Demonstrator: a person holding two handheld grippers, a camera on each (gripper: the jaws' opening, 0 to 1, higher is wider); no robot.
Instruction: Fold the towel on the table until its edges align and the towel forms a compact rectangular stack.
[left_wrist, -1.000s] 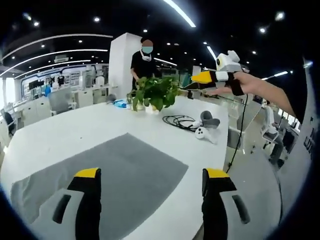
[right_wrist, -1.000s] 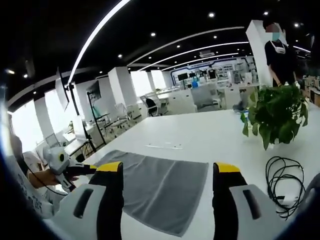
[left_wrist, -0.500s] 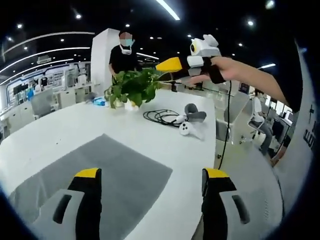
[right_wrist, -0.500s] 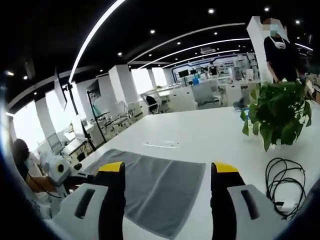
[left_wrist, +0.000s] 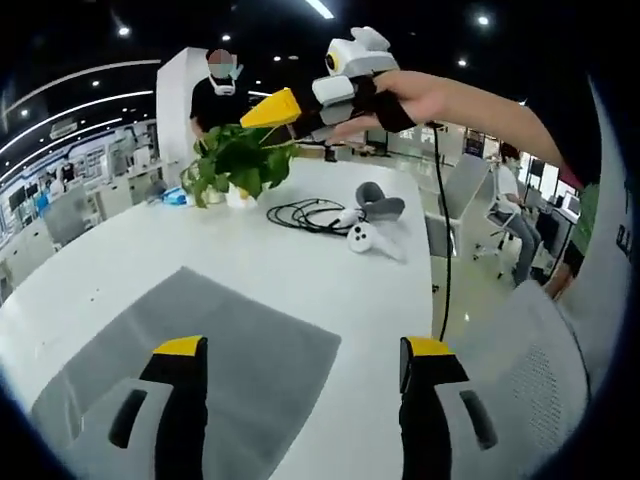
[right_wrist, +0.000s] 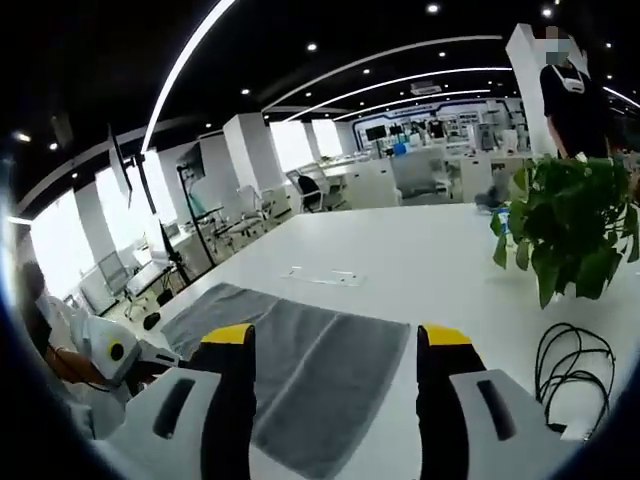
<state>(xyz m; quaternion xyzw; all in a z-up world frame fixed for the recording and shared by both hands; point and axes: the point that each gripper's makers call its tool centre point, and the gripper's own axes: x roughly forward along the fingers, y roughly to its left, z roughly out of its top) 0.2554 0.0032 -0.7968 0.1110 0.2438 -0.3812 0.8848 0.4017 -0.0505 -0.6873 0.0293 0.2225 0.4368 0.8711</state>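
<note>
In the left gripper view, the left gripper stands with its two yellow-tipped jaws wide apart and nothing between them. Under them the grey towel lies spread flat on the white table, near the table's edge. The right gripper comes in from above, held by a hand in the air over the table. From this side I cannot tell how its jaws stand. Farther on the table are a green plant, a coil of black cable and a white controller beside a grey object. A person stands behind the plant.

In the right gripper view, the right gripper has its jaws released and wide, holding nothing. The towel lies flat below them. This view also gives an open office with desks and chairs behind the table. No writing can be read in either view.
</note>
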